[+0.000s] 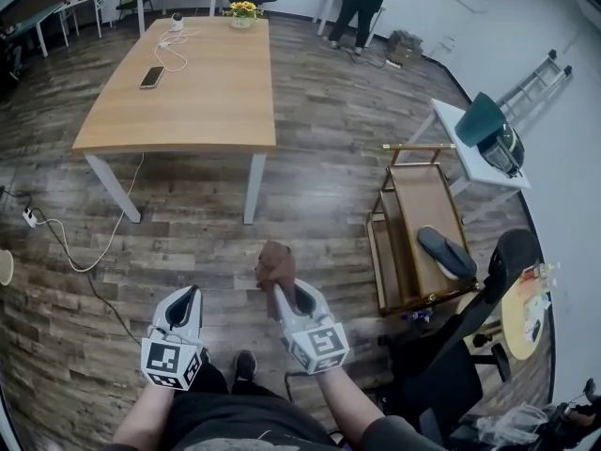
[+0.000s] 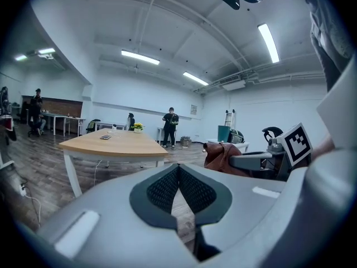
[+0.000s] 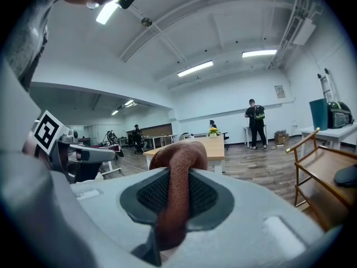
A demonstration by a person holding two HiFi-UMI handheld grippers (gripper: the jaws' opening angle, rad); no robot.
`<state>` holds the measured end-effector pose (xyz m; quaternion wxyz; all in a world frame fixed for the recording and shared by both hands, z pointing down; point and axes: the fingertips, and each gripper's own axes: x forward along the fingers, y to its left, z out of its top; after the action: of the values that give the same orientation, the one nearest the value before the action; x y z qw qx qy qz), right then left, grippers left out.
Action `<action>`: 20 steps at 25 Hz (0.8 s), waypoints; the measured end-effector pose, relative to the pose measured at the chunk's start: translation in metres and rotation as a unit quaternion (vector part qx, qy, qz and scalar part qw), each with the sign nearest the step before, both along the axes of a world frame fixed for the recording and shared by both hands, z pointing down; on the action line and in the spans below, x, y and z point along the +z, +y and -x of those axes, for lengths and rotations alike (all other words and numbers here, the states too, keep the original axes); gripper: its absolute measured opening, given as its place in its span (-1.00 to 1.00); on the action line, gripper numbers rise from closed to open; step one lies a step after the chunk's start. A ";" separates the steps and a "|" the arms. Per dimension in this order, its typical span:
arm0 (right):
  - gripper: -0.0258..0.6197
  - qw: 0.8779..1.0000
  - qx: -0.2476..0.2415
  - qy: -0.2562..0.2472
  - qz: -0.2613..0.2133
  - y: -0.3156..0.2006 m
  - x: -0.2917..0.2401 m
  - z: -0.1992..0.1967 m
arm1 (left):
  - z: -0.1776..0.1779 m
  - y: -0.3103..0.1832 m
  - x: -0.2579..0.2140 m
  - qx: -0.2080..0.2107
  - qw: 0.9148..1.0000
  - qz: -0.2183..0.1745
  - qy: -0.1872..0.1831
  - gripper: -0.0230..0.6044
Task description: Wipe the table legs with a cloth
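A brown cloth (image 1: 275, 264) is bunched at the tip of my right gripper (image 1: 285, 296), which is shut on it; in the right gripper view the cloth (image 3: 175, 183) runs down between the jaws of that gripper (image 3: 174, 197). My left gripper (image 1: 187, 302) is held beside it, shut and holding nothing, its jaws (image 2: 178, 190) meeting at their tips. Ahead stands a wooden table (image 1: 192, 83) with white legs, the nearest ones at front right (image 1: 254, 187) and front left (image 1: 113, 186). Both grippers are well short of the legs.
A phone (image 1: 151, 76), a cable and a flower pot (image 1: 243, 13) lie on the table. A gold-framed cart (image 1: 413, 238) stands at right, with a black chair (image 1: 470, 336) nearer me. A power strip and cord (image 1: 42, 225) trail on the floor at left. A person (image 1: 362, 3) stands far back.
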<state>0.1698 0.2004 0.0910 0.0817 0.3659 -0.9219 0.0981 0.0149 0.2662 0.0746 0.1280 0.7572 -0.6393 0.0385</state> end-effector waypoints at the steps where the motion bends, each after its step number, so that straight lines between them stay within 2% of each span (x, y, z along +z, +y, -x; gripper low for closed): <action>1: -0.72 1.000 -0.004 0.006 0.001 0.004 0.002 0.001 | 0.001 0.002 0.001 -0.001 1.000 0.001 0.002 -0.86; 4: -0.72 1.000 -0.011 0.025 0.002 0.013 0.007 0.005 | 0.005 0.009 0.002 -0.002 1.000 0.003 0.010 -0.86; 9: -0.72 0.999 0.006 0.041 0.013 0.027 0.007 0.018 | 0.016 0.025 -0.001 0.011 1.000 0.006 0.016 -0.86; 13: -0.72 0.999 0.011 0.040 0.021 0.050 0.004 0.040 | 0.030 0.044 -0.010 0.017 1.000 0.000 0.022 -0.86; 20: -0.72 0.998 0.004 0.061 0.019 0.091 0.007 0.070 | 0.064 0.072 -0.008 0.001 1.000 0.000 0.020 -0.86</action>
<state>0.1001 0.2915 0.0977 0.1441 0.3735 -0.9116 0.0939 -0.0493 0.3385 0.0666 0.1412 0.7584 -0.6358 0.0235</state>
